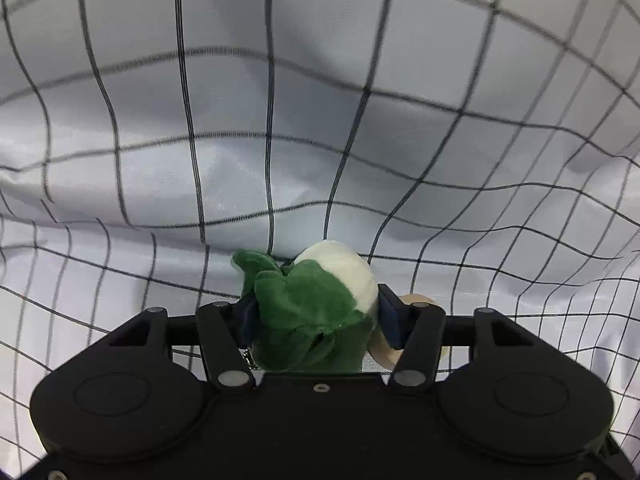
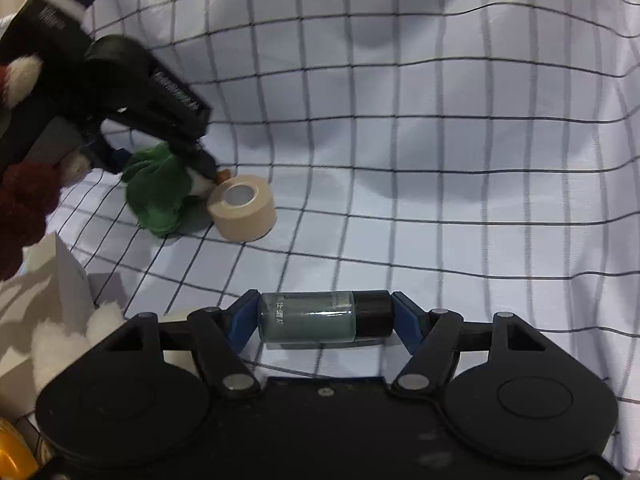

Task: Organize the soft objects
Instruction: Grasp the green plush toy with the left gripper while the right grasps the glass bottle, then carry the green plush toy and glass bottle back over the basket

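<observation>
The left wrist view is showing the left gripper (image 1: 316,312) closing its blue pads on a green and white plush toy (image 1: 316,304). The toy is sitting between the two fingers, and the pads are pressing on both of its sides, so this gripper is grasping the toy. The green part is facing the camera and the white part is pointing away from it. Just to the right of the toy, partly behind the right finger, a beige roll of tape (image 1: 400,332) is showing. Under everything a white cloth with dark grid lines (image 1: 320,120) is lying with soft wrinkles.

The right wrist view is showing the right gripper (image 2: 325,316) holding a small bottle (image 2: 308,317) with a black cap (image 2: 374,313). The bottle is lying sideways between the blue pads, one pad touching its bottom end and the other touching the cap, so this gripper is clenched on the bottle. Farther away on the left, the left gripper (image 2: 168,164) is coming down onto the green toy (image 2: 160,196), which is resting on the cloth (image 2: 440,160) and touching the roll of tape (image 2: 243,207). At the left edge a dark red and white plush thing (image 2: 24,196) and some white fluffy material (image 2: 60,336) are visible, but I cannot tell what they are.
</observation>
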`<state>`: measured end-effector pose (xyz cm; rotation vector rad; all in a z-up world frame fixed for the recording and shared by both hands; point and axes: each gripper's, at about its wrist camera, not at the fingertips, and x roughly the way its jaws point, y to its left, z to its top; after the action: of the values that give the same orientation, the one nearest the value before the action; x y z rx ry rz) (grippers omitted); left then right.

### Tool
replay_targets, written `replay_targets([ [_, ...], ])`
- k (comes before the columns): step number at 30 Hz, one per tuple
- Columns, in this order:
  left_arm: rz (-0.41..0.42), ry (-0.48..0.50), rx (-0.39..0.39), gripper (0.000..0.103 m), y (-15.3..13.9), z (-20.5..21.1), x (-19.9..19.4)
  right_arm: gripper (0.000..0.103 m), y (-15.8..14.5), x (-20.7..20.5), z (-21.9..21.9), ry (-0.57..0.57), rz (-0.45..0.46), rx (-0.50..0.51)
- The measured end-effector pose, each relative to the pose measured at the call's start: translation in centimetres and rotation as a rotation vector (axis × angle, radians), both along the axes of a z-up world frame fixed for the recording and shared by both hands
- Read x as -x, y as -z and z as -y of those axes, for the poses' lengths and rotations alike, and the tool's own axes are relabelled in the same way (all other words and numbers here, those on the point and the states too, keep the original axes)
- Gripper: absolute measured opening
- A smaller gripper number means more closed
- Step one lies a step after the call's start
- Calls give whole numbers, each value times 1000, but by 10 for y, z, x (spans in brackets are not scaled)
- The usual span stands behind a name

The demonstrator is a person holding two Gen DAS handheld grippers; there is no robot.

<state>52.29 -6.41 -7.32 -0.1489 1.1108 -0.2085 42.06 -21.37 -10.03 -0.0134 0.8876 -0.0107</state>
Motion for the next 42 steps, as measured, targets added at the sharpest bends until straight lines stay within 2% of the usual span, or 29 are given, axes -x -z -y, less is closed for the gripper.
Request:
replay_targets([
  [6,67,62,17,55,-30,7,28,69,-22,25,22,123,34,44],
  [11,99,175,55,55,-51,40,59,69,-39,67,45,196,44,59],
  [15,75,282,105,55,-54,73,86,69,-49,103,54,230,49,94],
  [20,35,398,161,55,-63,120,127,69,-60,149,61,244,40,90],
  [26,-37,488,199,55,-51,142,174,69,-71,200,55,235,32,66],
  [31,-67,538,196,55,-57,131,225,69,-82,245,46,221,31,19],
  [34,-70,535,189,55,-65,113,255,69,-85,269,38,204,32,-1],
  [42,11,488,150,55,-87,61,319,69,-95,335,12,164,43,-59],
])
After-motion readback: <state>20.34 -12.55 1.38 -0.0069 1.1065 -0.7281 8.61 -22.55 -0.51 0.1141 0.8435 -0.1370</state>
